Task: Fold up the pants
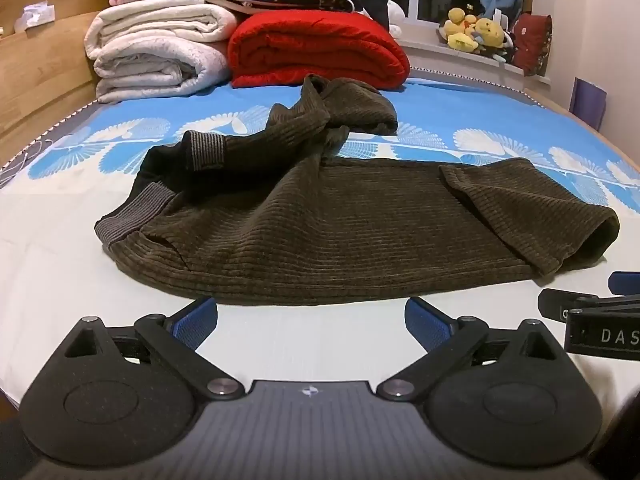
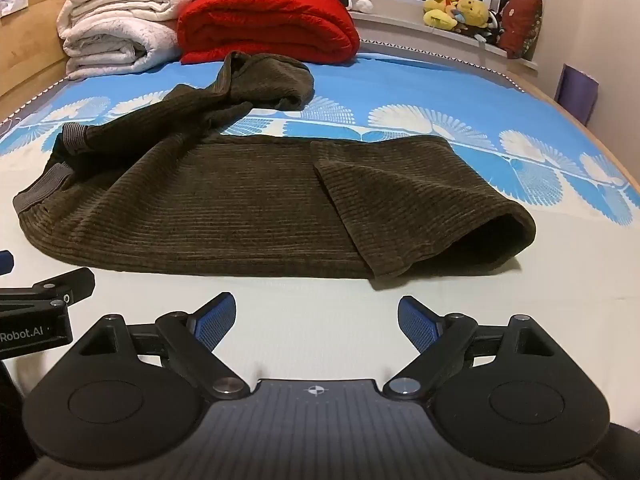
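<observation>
Brown corduroy pants (image 1: 320, 232) lie on the bed (image 1: 60, 272), spread across the pale near part of the sheet w/ the far leg reaching onto the blue fan-print band. Grey ribbed waistband (image 1: 132, 216) sits at the left end. Near leg runs flat left to right; its cuff end (image 1: 560, 232) at the right is flipped back on itself & gapes open toward the cameras. Other leg (image 1: 340, 108) is twisted & bunched, thrown up toward the back of the bed, ending just in front of the red blanket (image 1: 316, 48).

Left gripper (image 1: 311, 322): fingers spread as wide as they go, nothing between the blue pads (image 1: 196, 322), only bare sheet. It hangs tilted down near the pants' front edge, not touching the fabric. Right gripper (image 2: 317, 322): fingers also wide apart, empty, tilted down over bare sheet just short of the pants, roughly opposite the folded-back cuff (image 2: 440, 220). Each gripper's side shows at the edge of the other's view, so the two sit side by side.

Back of bed: stack of folded white blankets (image 1: 160, 52) left of the red one, more bedding piled on top. Wooden headboard (image 1: 36, 80) on the left. Yellow plush toys (image 1: 476, 32) on the window sill at the far right.
</observation>
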`<control>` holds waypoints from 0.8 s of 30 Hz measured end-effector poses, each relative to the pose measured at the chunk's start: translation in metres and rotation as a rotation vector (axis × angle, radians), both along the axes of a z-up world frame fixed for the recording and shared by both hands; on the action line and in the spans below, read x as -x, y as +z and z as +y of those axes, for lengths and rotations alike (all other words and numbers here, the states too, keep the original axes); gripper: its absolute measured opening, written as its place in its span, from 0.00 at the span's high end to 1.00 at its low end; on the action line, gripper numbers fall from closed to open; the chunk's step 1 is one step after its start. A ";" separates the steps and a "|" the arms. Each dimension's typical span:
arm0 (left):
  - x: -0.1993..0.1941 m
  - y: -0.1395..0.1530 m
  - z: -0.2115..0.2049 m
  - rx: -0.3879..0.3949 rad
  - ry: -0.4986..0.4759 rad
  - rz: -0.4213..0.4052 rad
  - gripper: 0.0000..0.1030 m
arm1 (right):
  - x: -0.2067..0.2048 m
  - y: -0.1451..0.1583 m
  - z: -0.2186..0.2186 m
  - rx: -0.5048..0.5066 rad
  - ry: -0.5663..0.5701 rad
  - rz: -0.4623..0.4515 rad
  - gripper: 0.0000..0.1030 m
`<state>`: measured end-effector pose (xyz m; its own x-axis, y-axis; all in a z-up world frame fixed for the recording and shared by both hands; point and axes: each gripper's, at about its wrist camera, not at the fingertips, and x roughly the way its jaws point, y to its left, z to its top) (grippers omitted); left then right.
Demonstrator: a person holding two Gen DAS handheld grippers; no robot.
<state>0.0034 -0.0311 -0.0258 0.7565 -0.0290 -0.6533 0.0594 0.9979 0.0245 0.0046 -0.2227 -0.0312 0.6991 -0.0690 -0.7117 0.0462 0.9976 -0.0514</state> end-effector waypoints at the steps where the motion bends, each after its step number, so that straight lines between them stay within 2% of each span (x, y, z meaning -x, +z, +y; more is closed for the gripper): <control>1: 0.000 -0.001 0.000 -0.001 0.000 0.000 0.02 | 0.000 0.000 0.000 0.001 0.000 0.001 0.13; 24: 0.000 -0.001 0.000 -0.003 -0.004 0.000 0.02 | 0.000 -0.001 0.001 -0.013 -0.004 -0.010 0.13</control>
<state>0.0034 -0.0309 -0.0270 0.7567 -0.0306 -0.6530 0.0638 0.9976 0.0272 0.0050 -0.2215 -0.0325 0.7057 -0.0626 -0.7058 0.0508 0.9980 -0.0377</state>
